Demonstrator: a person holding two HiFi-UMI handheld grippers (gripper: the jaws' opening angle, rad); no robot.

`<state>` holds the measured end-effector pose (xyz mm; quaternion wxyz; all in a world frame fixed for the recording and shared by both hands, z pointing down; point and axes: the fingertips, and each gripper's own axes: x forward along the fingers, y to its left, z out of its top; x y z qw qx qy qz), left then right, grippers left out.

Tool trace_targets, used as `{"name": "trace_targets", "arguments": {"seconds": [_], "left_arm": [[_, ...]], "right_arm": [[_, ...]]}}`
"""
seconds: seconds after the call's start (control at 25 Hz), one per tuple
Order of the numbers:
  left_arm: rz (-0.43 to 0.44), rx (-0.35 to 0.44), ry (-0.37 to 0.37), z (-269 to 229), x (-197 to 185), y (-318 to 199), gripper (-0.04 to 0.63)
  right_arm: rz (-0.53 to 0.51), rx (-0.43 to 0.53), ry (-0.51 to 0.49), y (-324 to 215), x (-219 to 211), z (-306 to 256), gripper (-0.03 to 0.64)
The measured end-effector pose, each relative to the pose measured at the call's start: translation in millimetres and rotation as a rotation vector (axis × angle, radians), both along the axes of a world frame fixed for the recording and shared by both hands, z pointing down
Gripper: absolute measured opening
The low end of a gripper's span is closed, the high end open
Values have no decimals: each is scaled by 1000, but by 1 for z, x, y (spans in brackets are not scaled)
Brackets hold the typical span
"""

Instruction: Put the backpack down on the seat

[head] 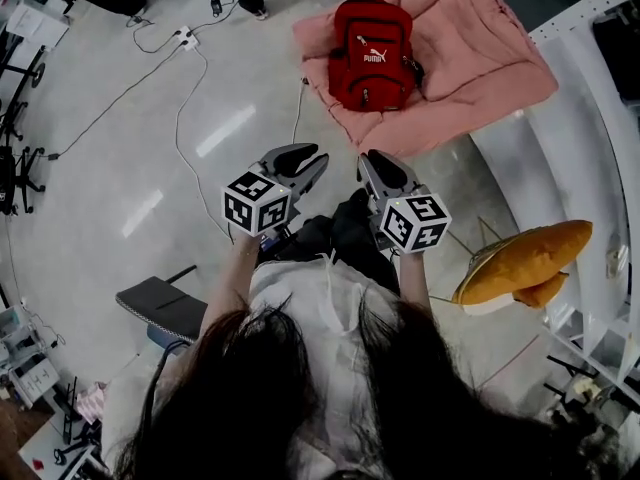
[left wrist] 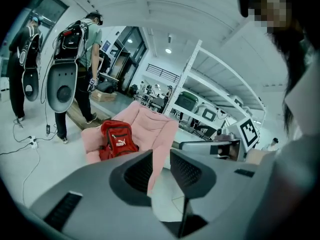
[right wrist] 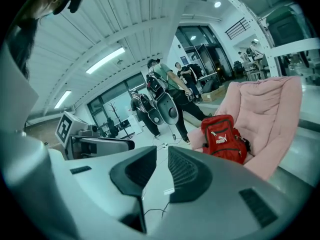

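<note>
Red fabric backpack (head: pixel 372 53) sits propped on the soft pink padded seat (head: pixel 480 58), well apart from both claws. Left gripper (head: pixel 302 162) and right gripper (head: pixel 380 168) have jaws slightly parted and hold nothing. Risks: the bag slumps off the squashy cushion; the loose floor cables (head: pixel 180 108) could trip someone. Glossy pale floor (head: pixel 100 198), white shelving (head: pixel 600 118) at right.

1. The head view is dim and cool; pale glare streaks lie on the glossy floor (head: pixel 225 128).
2. Only the red backpack (head: pixel 371 53) keeps strong colour.
3. Ceiling strip lights (right wrist: pixel 105 59) glow bright in the right gripper view.
4. Both gripper views bulge, with black corners and a soft, unfocused foreground.
</note>
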<state>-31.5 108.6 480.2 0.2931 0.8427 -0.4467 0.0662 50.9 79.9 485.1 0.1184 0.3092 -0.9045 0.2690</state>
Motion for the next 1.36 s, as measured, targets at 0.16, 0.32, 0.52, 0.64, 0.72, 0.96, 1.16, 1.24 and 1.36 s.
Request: {"name": "trace_targets", "arguments": {"seconds": [0.16,0.32,0.52,0.64,0.72,0.96,1.16,1.24,1.36], "left_arm": [[19,-4,8,5,2,20,118],[29,4,12,5,4,34,118],[45,29,19,-1,11,40,118],[54,40,13,-5,14,43,118],[57,42,5,-6,16,45,118],[54,45,-6,-7,16,50,117],[52,51,-15,-9,13,52,118],[48,56,-18,-11,11,50,118],[40,67,-25,-15,7,46,118]], "right_arm": [[-10,13,4,26,-4,-2,81],[-34,31,26,48,-6,-3,75],[-45,49,37,62,-7,-7,72],[-53,61,36,69,-9,-10,71],[-58,66,39,72,-9,-10,71],[-57,73,36,77,-6,-11,72],[-51,82,31,78,-6,-14,72],[-52,86,30,77,-7,-15,71],[-55,93,29,74,-8,-17,71]]}}
